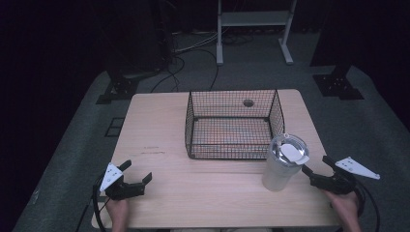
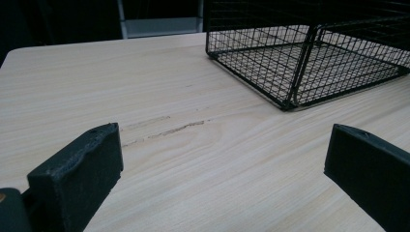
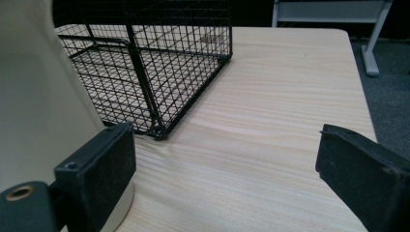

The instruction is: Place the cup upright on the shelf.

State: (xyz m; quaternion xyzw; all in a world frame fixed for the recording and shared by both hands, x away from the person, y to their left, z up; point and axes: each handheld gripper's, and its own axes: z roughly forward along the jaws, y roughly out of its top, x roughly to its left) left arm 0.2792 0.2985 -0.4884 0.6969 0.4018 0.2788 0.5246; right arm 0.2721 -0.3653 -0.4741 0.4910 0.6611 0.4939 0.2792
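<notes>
The lidded tumbler (image 1: 284, 163) stands just near and right of the wire basket (image 1: 232, 124). The right gripper (image 1: 317, 170), jaws wide, sits beside it (reach apparently underway); next it must straddle the cup. The left gripper (image 1: 138, 171) rests wide, empty.

I find the pale lidded tumbler (image 1: 283, 163) standing on the light wooden table (image 1: 159, 125), just before the black wire basket's (image 1: 232, 124) right front corner.
</notes>
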